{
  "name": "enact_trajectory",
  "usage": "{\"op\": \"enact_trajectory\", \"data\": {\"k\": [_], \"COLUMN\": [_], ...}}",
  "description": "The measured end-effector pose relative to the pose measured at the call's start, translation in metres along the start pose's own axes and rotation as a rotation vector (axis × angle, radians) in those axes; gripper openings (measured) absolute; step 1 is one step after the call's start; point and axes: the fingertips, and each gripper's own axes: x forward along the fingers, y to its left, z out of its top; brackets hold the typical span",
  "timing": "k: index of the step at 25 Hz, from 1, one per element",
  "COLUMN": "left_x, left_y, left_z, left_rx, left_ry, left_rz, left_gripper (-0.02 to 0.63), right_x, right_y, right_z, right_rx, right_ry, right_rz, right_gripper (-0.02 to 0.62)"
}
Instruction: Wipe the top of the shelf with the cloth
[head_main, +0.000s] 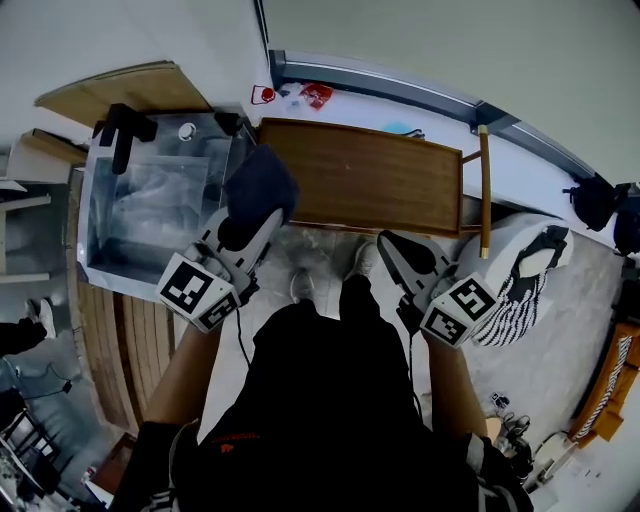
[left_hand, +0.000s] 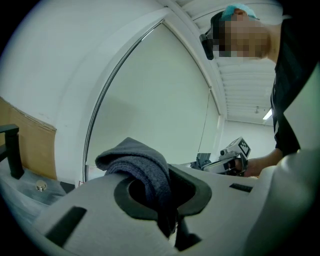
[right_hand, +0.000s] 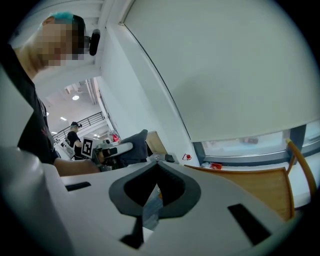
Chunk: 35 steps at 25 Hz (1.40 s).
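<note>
Head view: cloth (head_main: 260, 185) is clamped in the closed left gripper (head_main: 258, 222), by the shelf's (head_main: 370, 175) left end. Judged soft, light, floppy; best held bunched. Right gripper (head_main: 392, 248) is closed, empty.

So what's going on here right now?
A person at a wooden shelf holds a gripper in each hand. The left gripper has its fingers shut on a dark grey cloth at the shelf's left end; contact with the top is unclear. The right gripper is shut and empty.
</note>
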Motion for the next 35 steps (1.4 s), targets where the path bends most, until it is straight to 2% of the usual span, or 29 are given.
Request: {"op": "enact_trajectory", "data": {"k": [11, 18, 26, 35], "left_x": [0.090, 0.139, 0.164, 0.174], "left_y": [0.001, 0.001, 0.023, 0.091], "left_z": [-0.028, -0.053, -0.083, -0.130], "left_rx": [-0.023, -0.031, -0.017, -0.003], "left_ry": [0.077, 0.127, 0.166, 0.236], "left_rz": [0.156, 0.242, 0.269, 0.255], "left_gripper": [0.051, 0.051, 0.051, 0.051], "right_x": [-0.017, -0.026, -0.015, 0.028], "right_y": [-0.100, -0.156, -0.181, -0.192], "right_z": [0.019, 0.019, 0.006, -0.011], "right_rx": [-0.010, 0.034, 0.050, 0.028], "right_ry": [0.046, 0.054, 0.082, 0.136], "right_rz": [0.101, 0.183, 0.212, 0.177], "right_gripper": [0.002, 0.002, 0.002, 0.002]}}
